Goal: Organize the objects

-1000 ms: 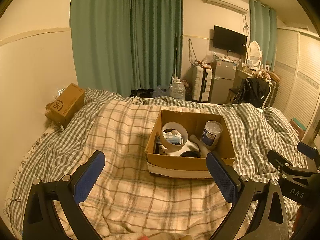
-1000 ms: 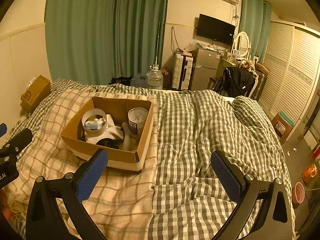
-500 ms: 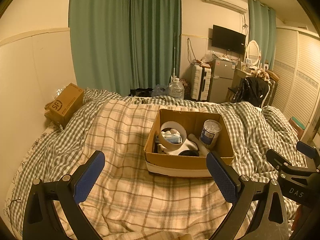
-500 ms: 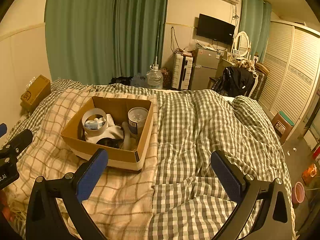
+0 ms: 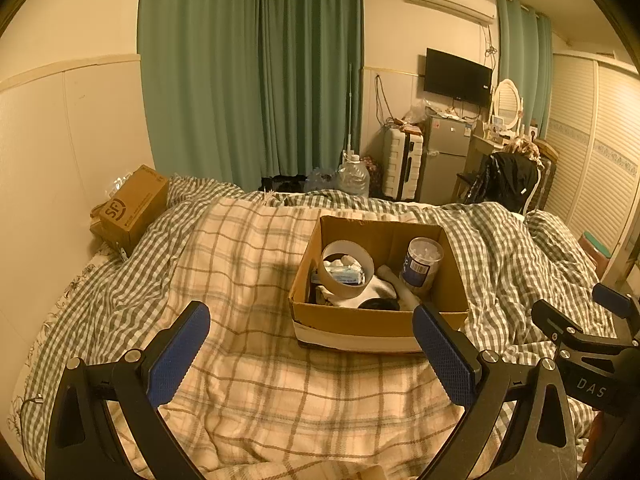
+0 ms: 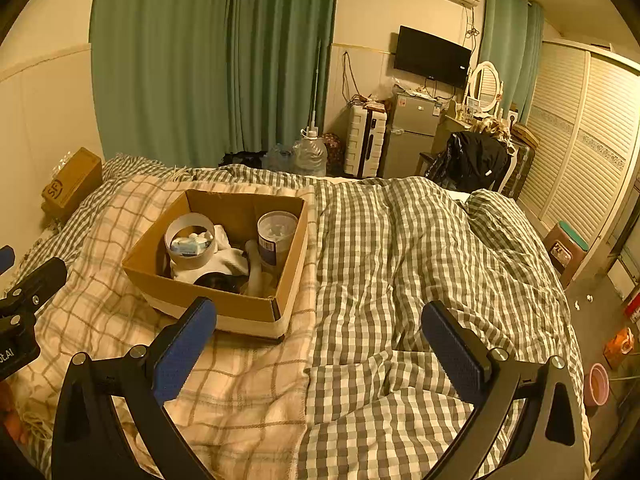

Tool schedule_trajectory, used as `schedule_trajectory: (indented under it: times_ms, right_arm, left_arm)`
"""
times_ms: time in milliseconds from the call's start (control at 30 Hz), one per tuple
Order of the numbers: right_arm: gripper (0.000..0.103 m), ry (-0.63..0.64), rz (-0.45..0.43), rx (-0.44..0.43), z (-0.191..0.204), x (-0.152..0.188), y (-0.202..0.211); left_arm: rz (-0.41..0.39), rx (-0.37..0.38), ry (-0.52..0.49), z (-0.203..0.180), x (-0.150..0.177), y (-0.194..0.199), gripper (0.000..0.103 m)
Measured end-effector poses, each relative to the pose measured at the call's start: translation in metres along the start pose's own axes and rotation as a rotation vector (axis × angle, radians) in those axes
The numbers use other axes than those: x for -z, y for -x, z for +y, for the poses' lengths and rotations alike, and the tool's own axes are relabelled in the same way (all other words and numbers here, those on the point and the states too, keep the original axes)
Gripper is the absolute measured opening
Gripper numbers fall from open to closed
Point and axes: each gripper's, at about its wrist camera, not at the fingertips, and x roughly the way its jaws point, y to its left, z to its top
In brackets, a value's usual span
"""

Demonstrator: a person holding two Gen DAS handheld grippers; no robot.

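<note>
Left wrist view — both hand-held grippers (image 5: 310, 344) (image 6: 318, 338) gape wide, empty, before the cardboard box (image 5: 362, 326).

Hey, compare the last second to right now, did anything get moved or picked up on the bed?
Almost nothing changed. The left gripper drifted very slightly, so the cardboard box sits a touch differently in its view. Nothing was picked up or let go. Both the left and the right gripper stay open and empty above the blanket, and the tape roll and round container lie in the box as before.
</note>
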Motion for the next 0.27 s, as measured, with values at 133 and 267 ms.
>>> schedule_trajectory:
  times_ms: [133,267]
  right_arm:
    - [0.103,0.001,0.003,0.0,0.0012,0.0004,-0.0006]
    - [0.103,0.0,0.003,-0.001,0.0015,0.0007,-0.001]
  left_arm:
    - [0.002,0.0,0.005,0.0013,0.001,-0.0003,0.103]
    - [-0.004,0.004,0.004,0.0011,0.0017,0.0008,0.103]
